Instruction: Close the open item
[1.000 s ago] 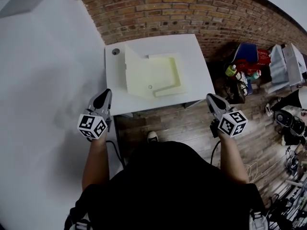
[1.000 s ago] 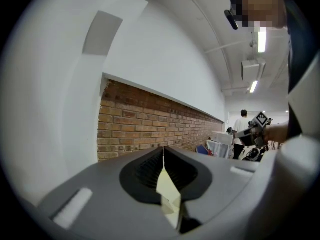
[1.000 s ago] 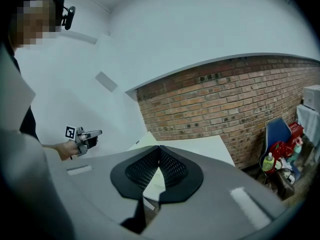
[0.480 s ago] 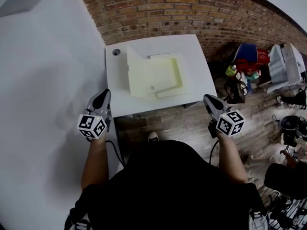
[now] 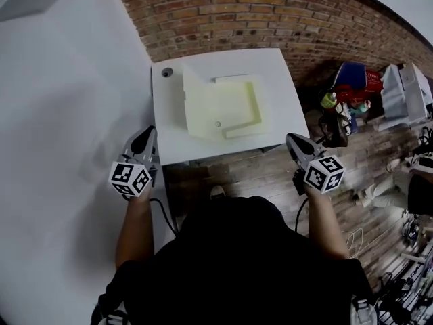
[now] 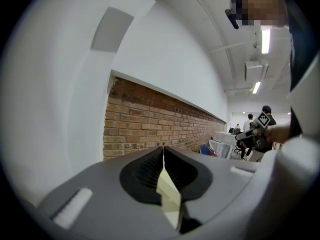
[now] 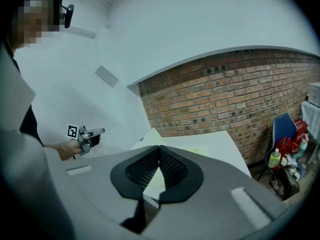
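Open box [image 5: 226,107], pale cream and shallow, sits on the white bench [image 5: 279,73], left of centre and nearer the front edge. Its lid [image 5: 188,103] stands up along the box's left side. Tray part lies flat to the right with a raised rim; small round dot on its near-left area, can't tell what it is. Small dark round fitting [image 5: 166,72] at the bench's back-left corner, apart from the box. Bench backs onto a brick wall [image 5: 270,12]; white wall [image 5: 61,114] on the left, wood plank floor [image 5: 270,175] below.

Left claw [image 5: 144,139] is pressed together, nothing between the tips; it is off the bench's front-left corner, clear of bench and box, pointing roughly level toward the wall. Right claw [image 5: 291,141] also has its tips meeting, pinching nothing; it is off the front-right corner, tilted a bit down, well apart from the box. Neither claw touches anything.

Person in a black top stands at the bench front, one shoe [image 5: 216,192] showing. Right of the bench: blue chair [image 5: 348,73], green bottle [image 5: 327,100], clutter further right too small to sort.
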`<action>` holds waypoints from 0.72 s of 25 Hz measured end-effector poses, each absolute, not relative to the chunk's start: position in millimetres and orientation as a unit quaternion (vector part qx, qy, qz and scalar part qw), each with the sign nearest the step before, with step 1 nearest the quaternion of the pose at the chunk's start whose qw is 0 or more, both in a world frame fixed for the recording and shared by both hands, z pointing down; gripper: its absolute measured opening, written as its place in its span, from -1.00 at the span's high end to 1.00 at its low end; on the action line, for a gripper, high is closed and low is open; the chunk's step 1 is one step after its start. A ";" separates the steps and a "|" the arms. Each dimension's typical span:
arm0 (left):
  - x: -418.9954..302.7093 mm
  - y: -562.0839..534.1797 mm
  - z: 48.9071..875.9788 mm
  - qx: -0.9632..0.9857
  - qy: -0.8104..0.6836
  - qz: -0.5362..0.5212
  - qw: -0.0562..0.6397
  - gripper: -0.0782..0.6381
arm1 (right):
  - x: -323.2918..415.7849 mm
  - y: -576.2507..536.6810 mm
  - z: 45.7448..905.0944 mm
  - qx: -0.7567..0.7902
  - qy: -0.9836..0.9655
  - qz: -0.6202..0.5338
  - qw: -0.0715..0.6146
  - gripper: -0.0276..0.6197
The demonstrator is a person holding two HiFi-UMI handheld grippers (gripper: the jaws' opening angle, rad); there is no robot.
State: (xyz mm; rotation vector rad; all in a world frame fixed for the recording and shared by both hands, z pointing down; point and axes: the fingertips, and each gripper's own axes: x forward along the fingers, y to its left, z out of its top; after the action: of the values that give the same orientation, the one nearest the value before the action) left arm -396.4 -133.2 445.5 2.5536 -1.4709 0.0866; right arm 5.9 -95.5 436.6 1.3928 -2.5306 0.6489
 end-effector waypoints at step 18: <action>-395.5 -133.1 449.7 0.860 -0.499 0.041 0.102 0.76 | 2.2 -111.3 436.9 0.454 -0.859 0.220 0.088 0.90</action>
State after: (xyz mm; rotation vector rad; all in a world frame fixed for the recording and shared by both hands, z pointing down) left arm -395.5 -133.1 449.7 2.5379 -1.4732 0.1225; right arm 2.2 -111.3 436.9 1.3523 -2.5566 0.6551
